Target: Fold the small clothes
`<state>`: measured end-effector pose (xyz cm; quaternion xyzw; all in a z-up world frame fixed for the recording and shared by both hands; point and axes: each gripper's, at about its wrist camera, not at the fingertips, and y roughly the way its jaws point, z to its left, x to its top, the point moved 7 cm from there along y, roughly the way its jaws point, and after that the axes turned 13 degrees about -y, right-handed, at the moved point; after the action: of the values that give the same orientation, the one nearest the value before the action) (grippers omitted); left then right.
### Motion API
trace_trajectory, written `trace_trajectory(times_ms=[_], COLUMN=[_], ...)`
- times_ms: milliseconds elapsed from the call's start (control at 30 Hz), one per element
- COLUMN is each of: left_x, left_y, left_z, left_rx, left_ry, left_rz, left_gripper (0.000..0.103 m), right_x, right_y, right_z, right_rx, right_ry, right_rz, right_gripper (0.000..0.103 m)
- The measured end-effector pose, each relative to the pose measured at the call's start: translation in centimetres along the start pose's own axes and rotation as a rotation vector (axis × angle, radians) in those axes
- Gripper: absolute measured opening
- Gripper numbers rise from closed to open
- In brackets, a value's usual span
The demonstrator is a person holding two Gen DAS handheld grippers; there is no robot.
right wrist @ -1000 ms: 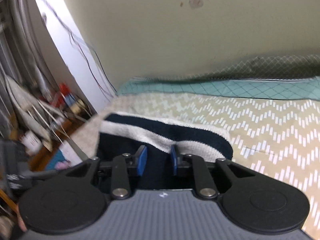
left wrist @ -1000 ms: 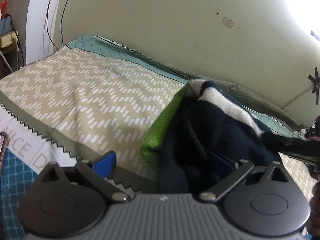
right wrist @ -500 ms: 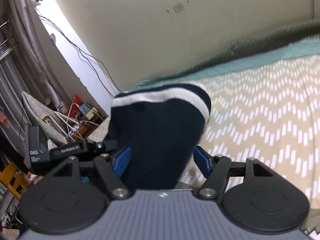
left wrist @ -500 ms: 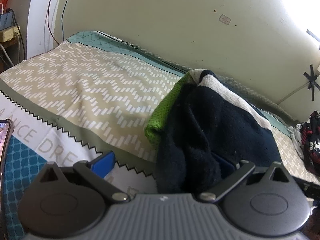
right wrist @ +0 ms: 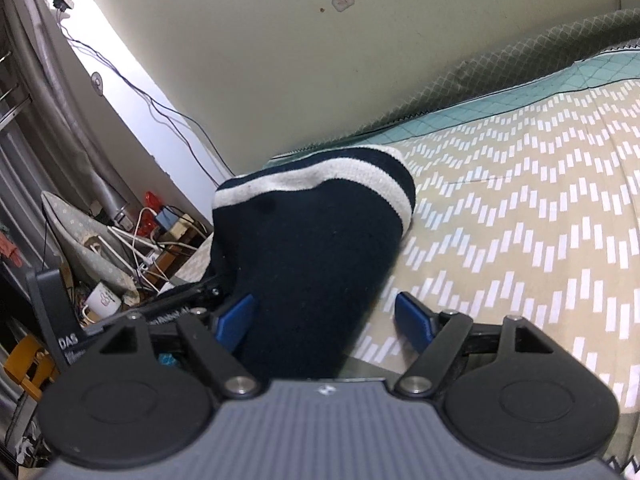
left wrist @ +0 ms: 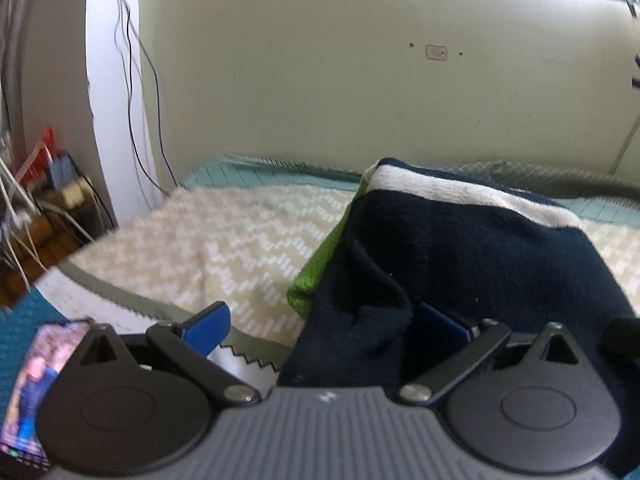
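A navy knit garment (left wrist: pixel 460 256) with a white stripe lies bunched on the zigzag bedcover (left wrist: pixel 240 248), over a green cloth (left wrist: pixel 316 276). My left gripper (left wrist: pixel 322 326) is wide open. The garment's near end lies inside it, against the right pad, which it partly hides. The left pad stands free over the cover. In the right wrist view the same garment (right wrist: pixel 312 240) runs in between the fingers of my right gripper (right wrist: pixel 326 320). Its jaws are opening. The cloth rests against the left pad, and a gap shows before the right pad.
A phone (left wrist: pixel 28 384) with a lit screen lies on the bed at my lower left. Beyond the bed's left end are cables, a mug (right wrist: pixel 102 300) and other clutter on the floor. The wall runs close behind the bedcover (right wrist: pixel 520 220).
My right gripper was shut on the navy garment and has opened, letting the cloth go and sinking toward the bed. The left gripper swung round toward the bed's end, jaws still wide.
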<state>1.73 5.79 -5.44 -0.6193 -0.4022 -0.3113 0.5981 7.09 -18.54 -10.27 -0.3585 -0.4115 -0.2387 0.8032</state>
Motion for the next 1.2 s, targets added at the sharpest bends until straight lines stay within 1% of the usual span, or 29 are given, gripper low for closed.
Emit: trace_trajectory(times_ms=[67,200,400,500,567,633,800,900,1067,1200], left_x=[0.0,0.0,-0.2,-0.2,-0.2,-0.1,-0.1,-0.1,0.0,0.0], left_y=[-0.1,0.0,-0.2,-0.2,-0.2,-0.2,-0.2,-0.1,0.3,0.2], left_z=[0.0,0.5,0.3,0.3,0.3,0.4,0.5,0.5,1.0,0.8], left_rx=[0.003,-0.018,-0.012,-0.012,-0.01,-0.01,-0.004,0.011,0.02,0.042], left_ry=[0.004,-0.025,-0.018,-0.019,-0.014,-0.009,-0.007,-0.01,-0.089,-0.072], left_rz=[-0.004,0.016,0.011,0.011,0.009,0.007,0.011,0.02,0.073,0.08], left_gripper=[0.103,0.103,0.103,0.103,0.103,0.103,0.103,0.103,0.103,0.103], right_x=[0.0,0.0,0.0,0.0,0.0,0.0,0.0,0.0,0.0,0.0], right_y=[0.0,-0.2,-0.4,-0.5,-0.6,-0.7,-0.8,-0.8,-0.7,-0.6], right_z=[-0.1,-0.2,-0.3,-0.2,-0.1,-0.1,-0.2,-0.1,0.0,0.1], right_rx=[0.002,0.002,0.0,-0.006,-0.01,-0.019,-0.02,-0.026,-0.033,-0.038], right_ry=[0.002,0.007,0.011,0.004,-0.002,-0.008,-0.006,-0.013,-0.026,-0.037], right_rz=[-0.001,-0.005,-0.01,-0.013,-0.017,-0.021,-0.021,-0.022,-0.019,-0.017], right_gripper=[0.072,0.073,0.075,0.078,0.085,0.088,0.088,0.089,0.089,0.089])
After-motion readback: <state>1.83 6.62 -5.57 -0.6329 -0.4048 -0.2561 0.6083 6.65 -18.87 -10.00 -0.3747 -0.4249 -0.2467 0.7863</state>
